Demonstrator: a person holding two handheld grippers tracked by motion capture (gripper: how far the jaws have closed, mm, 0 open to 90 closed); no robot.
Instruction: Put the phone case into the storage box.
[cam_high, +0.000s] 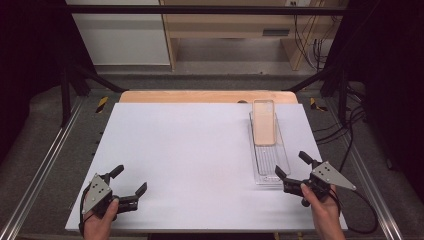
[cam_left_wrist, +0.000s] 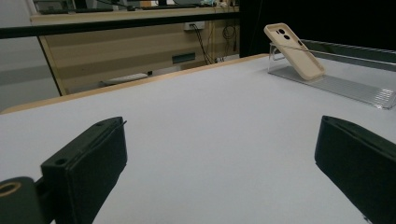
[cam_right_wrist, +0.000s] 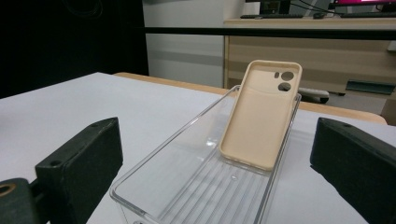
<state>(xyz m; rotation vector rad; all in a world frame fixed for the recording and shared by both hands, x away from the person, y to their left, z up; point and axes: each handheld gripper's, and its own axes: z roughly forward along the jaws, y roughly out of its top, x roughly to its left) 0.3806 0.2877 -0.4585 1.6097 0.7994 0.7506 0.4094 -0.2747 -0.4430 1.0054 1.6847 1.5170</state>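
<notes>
A beige phone case (cam_high: 264, 121) (cam_left_wrist: 294, 50) (cam_right_wrist: 261, 119) leans tilted against the far end of a long clear plastic tray (cam_high: 269, 159) (cam_left_wrist: 345, 86) (cam_right_wrist: 177, 186) on the right side of the white table (cam_high: 190, 160). My right gripper (cam_high: 293, 168) (cam_right_wrist: 219, 186) stands open at the tray's near end, jaws wide apart with nothing between them. My left gripper (cam_high: 129, 181) (cam_left_wrist: 219, 182) is open too, low over the table's front left corner, far from the tray.
A wooden strip (cam_high: 207, 96) borders the table's far edge. Black frame bars (cam_high: 200, 9) and cables (cam_high: 345, 130) stand around the table. Beyond are a wooden cabinet (cam_high: 235, 25) and a white panel (cam_high: 120, 35).
</notes>
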